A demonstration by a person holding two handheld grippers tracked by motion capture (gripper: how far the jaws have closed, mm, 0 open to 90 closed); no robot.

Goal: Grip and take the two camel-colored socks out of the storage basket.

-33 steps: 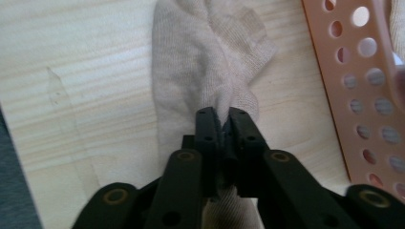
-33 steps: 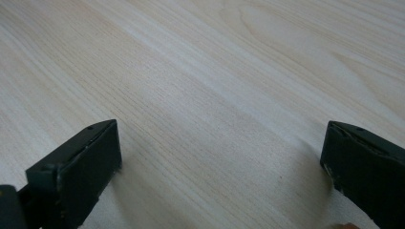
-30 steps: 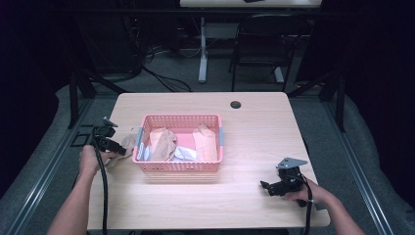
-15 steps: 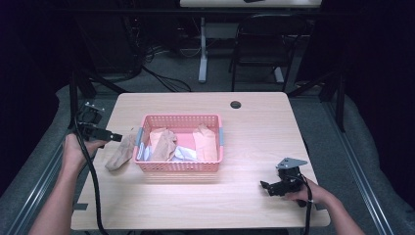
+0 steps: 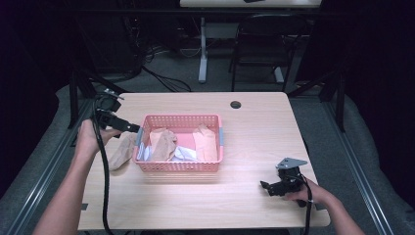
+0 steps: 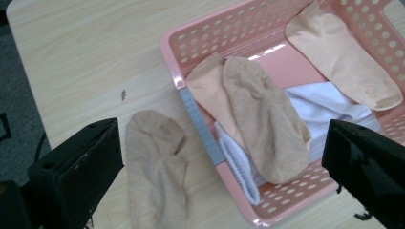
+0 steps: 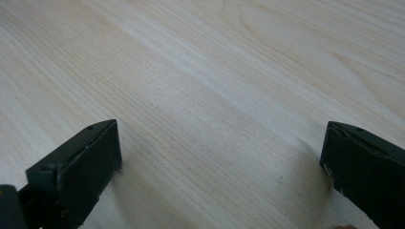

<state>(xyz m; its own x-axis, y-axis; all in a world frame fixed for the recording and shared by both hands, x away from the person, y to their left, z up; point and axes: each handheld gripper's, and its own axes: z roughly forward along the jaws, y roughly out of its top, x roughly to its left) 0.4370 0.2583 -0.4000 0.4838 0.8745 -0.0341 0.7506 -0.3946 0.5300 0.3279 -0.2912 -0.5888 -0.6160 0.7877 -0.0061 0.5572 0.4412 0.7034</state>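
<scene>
Socks being unloaded from the pink basket [image 5: 179, 166]: to its left, a tan sock [image 6: 157, 174] lies flat on the table, just beside the basket's wall. The left gripper [image 5: 131, 128], jaws just spread wide and empty, hangs over that sock, apparently released there to start a pile. Well right of the basket, the right gripper [image 5: 264, 186] rests low over bare tabletop, jaws wide and empty, seemingly idle.

Tan socks [image 6: 157, 176]: four, one on the table [image 5: 254, 117], three in the basket
White socks [image 6: 325, 107]: at least one
Pink basket [image 5: 181, 166]: one
Hand-held grippers [image 5: 266, 187]: two
</scene>
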